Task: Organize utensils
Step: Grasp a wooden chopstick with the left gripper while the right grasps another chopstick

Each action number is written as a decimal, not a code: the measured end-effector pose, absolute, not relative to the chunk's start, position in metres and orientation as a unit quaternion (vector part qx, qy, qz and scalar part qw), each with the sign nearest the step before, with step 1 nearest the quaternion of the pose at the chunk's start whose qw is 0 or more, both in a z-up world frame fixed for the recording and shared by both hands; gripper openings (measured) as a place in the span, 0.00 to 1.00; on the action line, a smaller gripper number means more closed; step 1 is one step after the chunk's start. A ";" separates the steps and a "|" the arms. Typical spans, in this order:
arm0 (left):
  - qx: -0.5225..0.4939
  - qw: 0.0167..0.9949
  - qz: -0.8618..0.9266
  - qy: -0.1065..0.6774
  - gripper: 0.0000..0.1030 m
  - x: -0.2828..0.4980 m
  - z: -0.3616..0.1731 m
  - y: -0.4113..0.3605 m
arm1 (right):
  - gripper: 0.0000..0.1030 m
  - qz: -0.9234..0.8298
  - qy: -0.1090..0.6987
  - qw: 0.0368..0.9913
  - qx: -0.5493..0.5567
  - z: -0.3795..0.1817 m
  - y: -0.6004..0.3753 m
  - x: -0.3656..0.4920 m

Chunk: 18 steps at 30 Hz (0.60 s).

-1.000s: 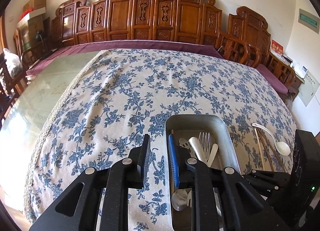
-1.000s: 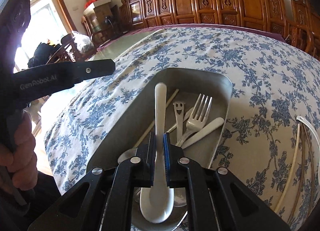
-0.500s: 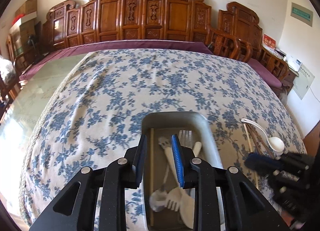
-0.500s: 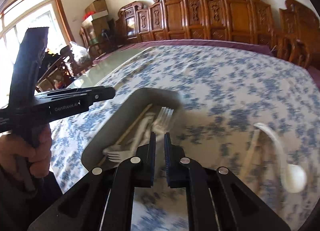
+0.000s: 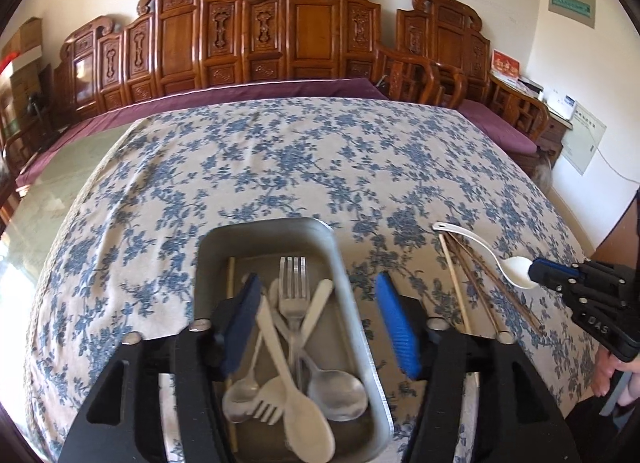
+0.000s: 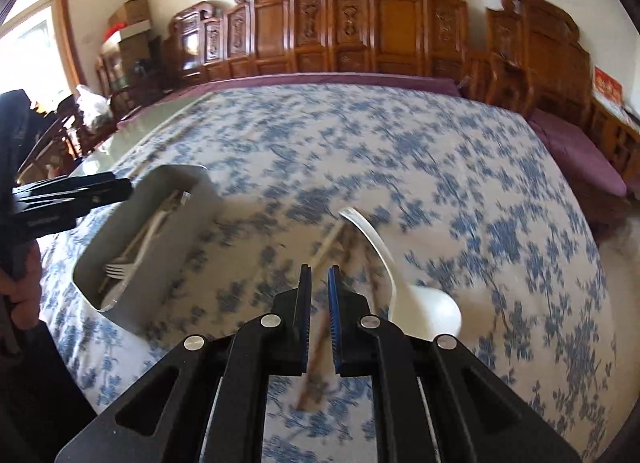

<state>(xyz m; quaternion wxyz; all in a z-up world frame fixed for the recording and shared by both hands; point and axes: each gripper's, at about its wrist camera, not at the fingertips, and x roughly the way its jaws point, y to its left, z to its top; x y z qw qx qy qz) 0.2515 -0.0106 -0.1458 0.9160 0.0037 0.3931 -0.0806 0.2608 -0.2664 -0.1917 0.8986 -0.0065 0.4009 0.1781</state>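
A metal tray (image 5: 340, 263) on the flowered tablecloth holds forks, metal spoons and a white spoon (image 5: 296, 395); the tray also shows in the right wrist view (image 6: 132, 231). My left gripper (image 5: 320, 319) is wide open above the tray, its fingers on either side of the tray's right wall, holding nothing. A white ceramic spoon (image 6: 412, 287) and chopsticks (image 6: 320, 339) lie on the cloth to the right of the tray, also in the left wrist view (image 5: 492, 255). My right gripper (image 6: 319, 299) hovers over the chopsticks, jaws nearly closed and empty; it shows in the left wrist view (image 5: 552, 271).
The table has a bare glass strip (image 5: 60, 183) at its left side. Carved wooden chairs (image 5: 296, 31) line the far wall. The table's right edge (image 6: 600, 283) drops to a purple bench.
My right gripper let go of the white spoon in the tray and swung right, over the chopsticks and ceramic spoon. My left gripper moved over the tray and opened wide.
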 end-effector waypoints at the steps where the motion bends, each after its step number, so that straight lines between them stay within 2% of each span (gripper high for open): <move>1: 0.005 0.916 -0.084 0.393 0.61 0.251 -0.147 -0.013 | 0.10 0.176 0.403 0.898 -0.005 -0.197 -0.268 0.261; 4: 0.011 0.914 -0.092 0.396 0.69 0.249 -0.151 -0.024 | 0.10 0.174 0.417 0.892 -0.007 -0.211 -0.267 0.263; 7: 0.017 0.910 -0.105 0.402 0.70 0.246 -0.157 -0.037 | 0.18 0.171 0.430 0.887 -0.013 -0.222 -0.266 0.267; 18: 0.043 0.898 -0.140 0.414 0.70 0.233 -0.176 -0.075 | 0.18 0.148 0.451 0.879 -0.033 -0.240 -0.271 0.280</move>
